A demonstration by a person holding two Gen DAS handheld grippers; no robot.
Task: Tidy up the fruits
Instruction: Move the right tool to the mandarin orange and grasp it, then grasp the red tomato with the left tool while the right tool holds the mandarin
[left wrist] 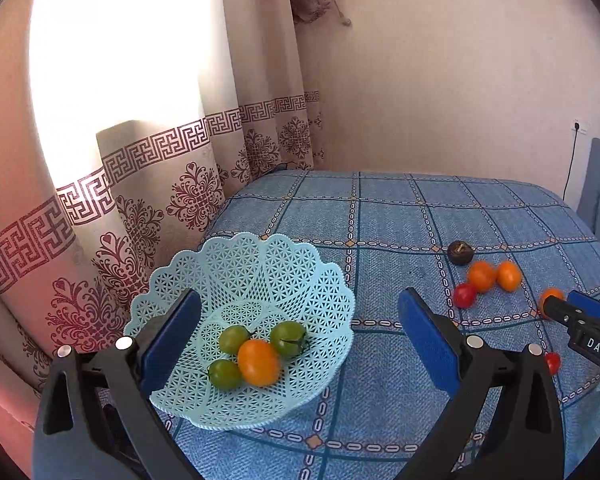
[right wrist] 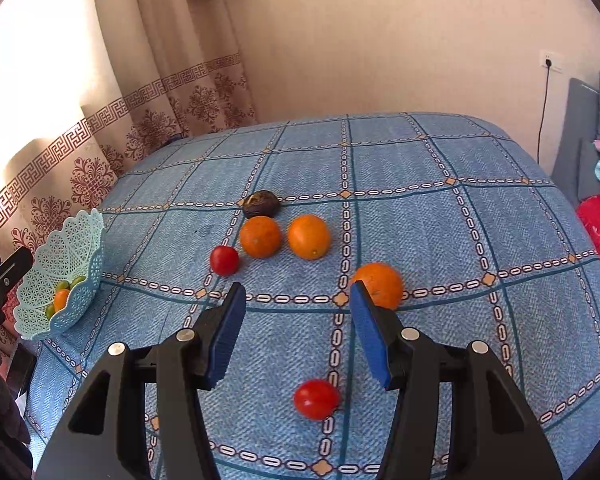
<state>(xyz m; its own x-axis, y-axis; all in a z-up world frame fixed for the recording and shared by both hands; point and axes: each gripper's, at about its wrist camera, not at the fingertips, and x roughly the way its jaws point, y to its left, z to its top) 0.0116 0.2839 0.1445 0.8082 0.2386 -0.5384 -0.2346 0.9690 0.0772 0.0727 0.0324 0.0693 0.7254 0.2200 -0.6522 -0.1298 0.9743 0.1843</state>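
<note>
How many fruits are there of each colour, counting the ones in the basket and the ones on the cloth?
Green round fruits: 3, all in the pale blue lattice basket
Orange round fruits: 4, one in the basket
Red small round fruits: 2
Dark brown round fruit: 1
Total: 10

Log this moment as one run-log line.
left gripper: open, over basket | right gripper: open, above red tomato | basket: three green, one orange | tablecloth: fruit loose
</note>
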